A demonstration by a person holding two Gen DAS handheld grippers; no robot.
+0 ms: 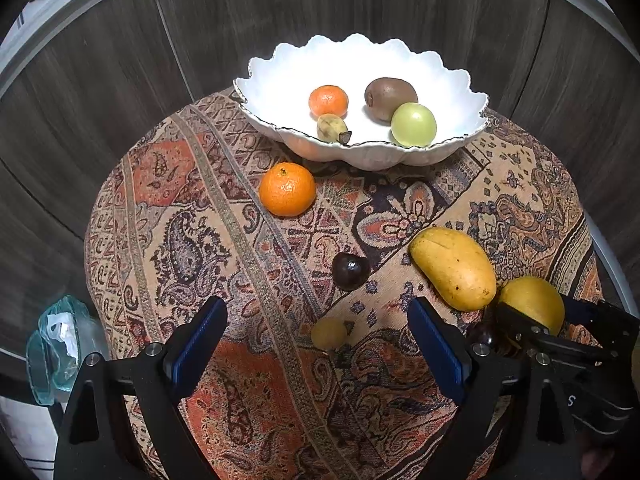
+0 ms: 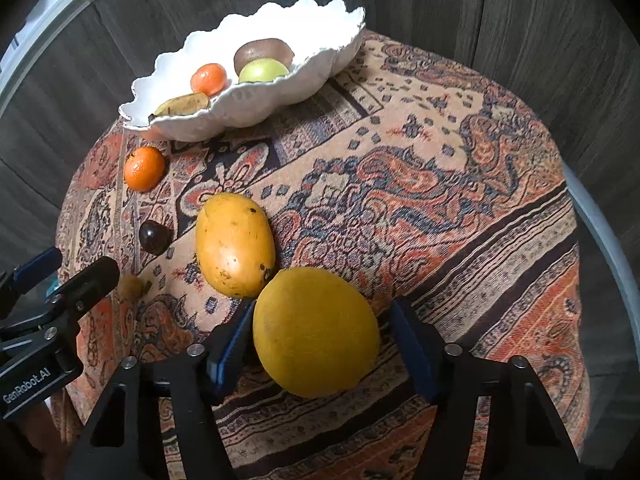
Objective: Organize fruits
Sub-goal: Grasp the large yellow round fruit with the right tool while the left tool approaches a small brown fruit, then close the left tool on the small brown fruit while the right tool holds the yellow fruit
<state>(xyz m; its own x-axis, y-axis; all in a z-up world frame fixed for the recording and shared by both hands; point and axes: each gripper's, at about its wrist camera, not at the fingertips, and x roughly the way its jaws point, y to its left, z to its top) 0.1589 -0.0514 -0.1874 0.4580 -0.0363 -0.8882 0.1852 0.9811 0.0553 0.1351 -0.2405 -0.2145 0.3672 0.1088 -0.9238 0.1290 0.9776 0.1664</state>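
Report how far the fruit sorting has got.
Done: the white bowl already holds a small orange, a kiwi, a green fruit and a banana. In hand: the right gripper brackets the round yellow fruit, a gap showing at one pad. Left on the cloth: an orange, the mango, a dark plum and a small yellow fruit. The left gripper is open.

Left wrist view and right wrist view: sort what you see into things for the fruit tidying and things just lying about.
For the job: white bowl, loose mandarin, mango, dark plum, small yellow fruit, large yellow fruit between the fingers of the right tool.

Lying about: glass vessel, patterned cloth.
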